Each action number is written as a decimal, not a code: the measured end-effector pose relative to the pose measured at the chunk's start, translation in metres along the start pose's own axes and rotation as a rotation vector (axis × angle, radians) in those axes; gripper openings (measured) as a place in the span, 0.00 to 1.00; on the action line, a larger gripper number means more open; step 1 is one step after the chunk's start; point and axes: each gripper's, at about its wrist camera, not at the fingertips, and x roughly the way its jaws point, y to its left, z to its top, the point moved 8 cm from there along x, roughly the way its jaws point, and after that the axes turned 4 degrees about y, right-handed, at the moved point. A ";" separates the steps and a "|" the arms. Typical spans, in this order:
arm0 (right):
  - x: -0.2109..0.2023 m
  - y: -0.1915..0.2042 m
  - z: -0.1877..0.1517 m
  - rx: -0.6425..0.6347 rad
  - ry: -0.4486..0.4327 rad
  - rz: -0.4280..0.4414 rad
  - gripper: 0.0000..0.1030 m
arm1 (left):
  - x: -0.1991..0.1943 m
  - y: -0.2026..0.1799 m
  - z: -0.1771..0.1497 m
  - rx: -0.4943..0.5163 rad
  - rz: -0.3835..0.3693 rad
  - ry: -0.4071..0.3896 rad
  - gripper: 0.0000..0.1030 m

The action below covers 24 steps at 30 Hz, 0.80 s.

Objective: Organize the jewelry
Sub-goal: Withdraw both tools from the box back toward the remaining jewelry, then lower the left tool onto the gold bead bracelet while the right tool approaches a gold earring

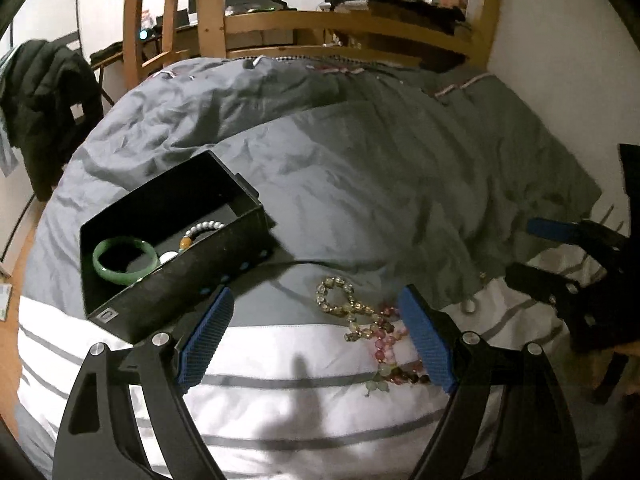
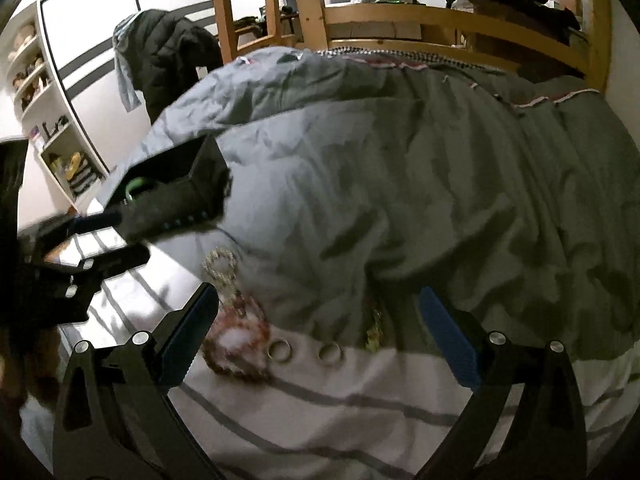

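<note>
A black open box (image 1: 168, 280) sits on the bed at the left and holds a green bangle (image 1: 125, 260) and a white bead bracelet (image 1: 200, 230). My left gripper (image 1: 316, 340) is open and empty over a yellow bead bracelet (image 1: 336, 294) and a pink bead bracelet (image 1: 386, 344) on the duvet. My right gripper (image 2: 316, 336) is open and empty; two rings (image 2: 280, 350) (image 2: 331, 352) lie between its fingers, the pink bracelet (image 2: 236, 344) by its left finger, a gold piece (image 2: 374, 326) to the right. The box (image 2: 168, 196) shows at the left.
The grey duvet (image 1: 360, 168) is rumpled over a white striped sheet (image 1: 300, 408). A wooden bed frame (image 1: 320, 24) stands behind. A dark jacket (image 1: 44, 92) hangs at the left. White shelves (image 2: 44, 112) stand at far left.
</note>
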 end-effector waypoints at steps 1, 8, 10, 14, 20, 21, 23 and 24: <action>0.002 -0.002 -0.003 -0.003 0.002 -0.006 0.96 | 0.005 -0.001 0.000 0.003 -0.002 0.007 0.81; 0.031 -0.033 -0.026 0.080 0.043 -0.005 0.96 | 0.048 -0.002 -0.007 0.030 0.039 0.089 0.79; 0.039 -0.039 -0.032 0.099 0.057 -0.014 0.96 | 0.056 0.001 -0.008 0.022 0.043 0.109 0.77; 0.050 -0.043 -0.029 0.107 0.066 -0.018 0.94 | 0.066 0.008 -0.007 0.008 0.064 0.120 0.74; 0.071 -0.046 -0.039 0.094 0.148 -0.070 0.74 | 0.083 0.006 -0.010 0.030 0.075 0.155 0.50; 0.072 -0.047 -0.039 0.095 0.152 -0.074 0.67 | 0.086 0.006 -0.011 0.035 0.075 0.163 0.47; 0.073 -0.050 -0.040 0.097 0.160 -0.092 0.59 | 0.089 0.004 -0.014 0.049 0.082 0.178 0.33; 0.073 -0.051 -0.040 0.103 0.161 -0.086 0.57 | 0.090 0.004 -0.015 0.056 0.088 0.182 0.30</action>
